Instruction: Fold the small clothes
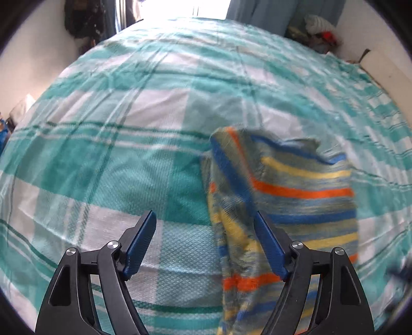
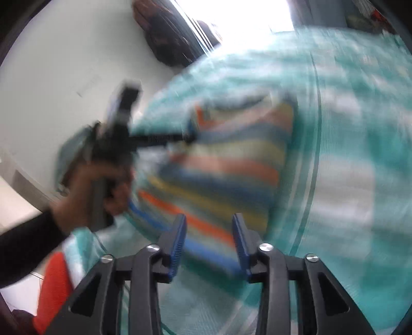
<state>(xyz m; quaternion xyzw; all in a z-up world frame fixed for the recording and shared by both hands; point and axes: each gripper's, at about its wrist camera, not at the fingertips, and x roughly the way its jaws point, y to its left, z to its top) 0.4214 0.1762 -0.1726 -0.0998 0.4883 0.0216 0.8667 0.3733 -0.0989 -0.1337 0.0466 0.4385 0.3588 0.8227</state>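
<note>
A small striped garment (image 1: 296, 185), in blue, yellow, orange and grey-green, lies partly folded on the teal and white checked bedsheet (image 1: 116, 144). My left gripper (image 1: 204, 215) is open wide just above the garment's left edge. Its right finger overlaps the cloth and its left finger is over bare sheet; neither pad presses on anything. The right wrist view is blurred. There my right gripper (image 2: 209, 217) stands open over the near edge of the garment (image 2: 231, 159), with striped cloth showing in the gap but not pinched. A hand (image 2: 85, 190) in a dark sleeve holds the left gripper at the garment's far left.
The bed fills most of both views. A pile of clothes (image 1: 319, 28) sits at the far right corner by the wall. A dark bag (image 1: 82, 18) hangs on the wall at the far left. An orange and white cloth (image 2: 54, 283) is at the near left.
</note>
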